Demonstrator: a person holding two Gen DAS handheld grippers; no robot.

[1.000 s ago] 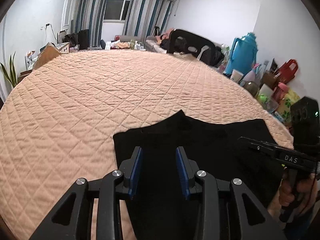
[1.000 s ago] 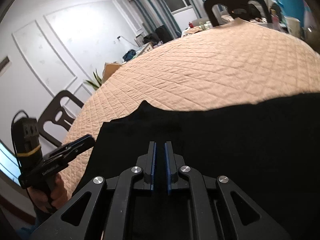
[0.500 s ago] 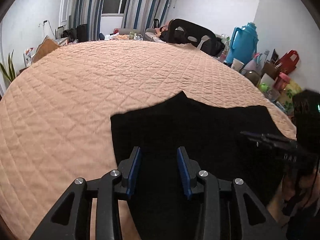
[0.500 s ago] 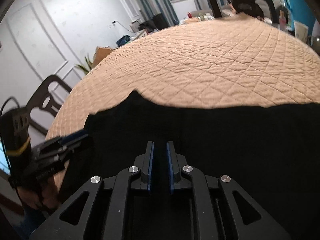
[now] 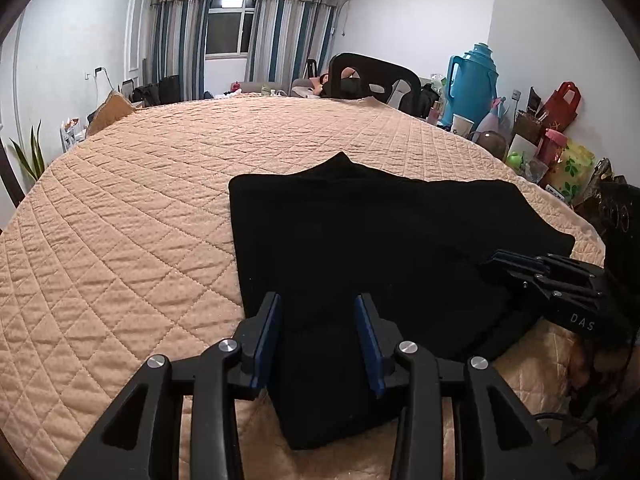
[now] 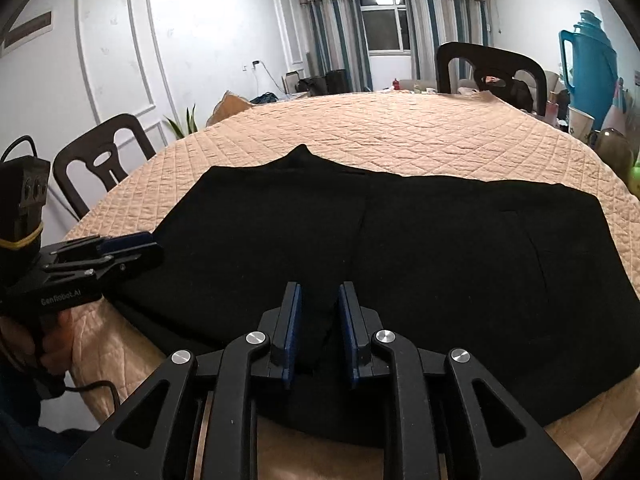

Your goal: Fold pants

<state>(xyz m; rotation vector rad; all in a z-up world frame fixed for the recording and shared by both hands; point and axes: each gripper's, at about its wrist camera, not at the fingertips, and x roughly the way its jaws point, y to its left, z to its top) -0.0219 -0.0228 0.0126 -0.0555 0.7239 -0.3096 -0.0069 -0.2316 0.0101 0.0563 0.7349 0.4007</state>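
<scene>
Both grippers have pulled back toward the near edge since a second ago, and the right gripper (image 6: 319, 330), then nearly pinched together, now has its blue pads parted with a ridge of black cloth standing between them, not clamped. Over on the left gripper (image 5: 316, 344), the fingers stand wide apart, same as before, with the near corner of the pants (image 5: 360, 256) lying between them, untouched by either pad as far as the view shows.

Those black pants lie flat on the quilted peach cover (image 5: 132, 216) of the table, toward the near edge, with a small peak of cloth poking up at 12 o'clock on the far edge. From the right wrist view the pants (image 6: 400, 248) fill the middle of the frame, a seam running down toward 6 o'clock, and the left gripper (image 6: 120, 250) shows at 9 o'clock, at the pants' left edge. From the left wrist view the right gripper (image 5: 516, 260) sits at 3 o'clock on the pants' right side.

Off at 1 o'clock, a blue thermos (image 5: 474, 80) and a dark chair (image 5: 372, 76) stand past the table.
</scene>
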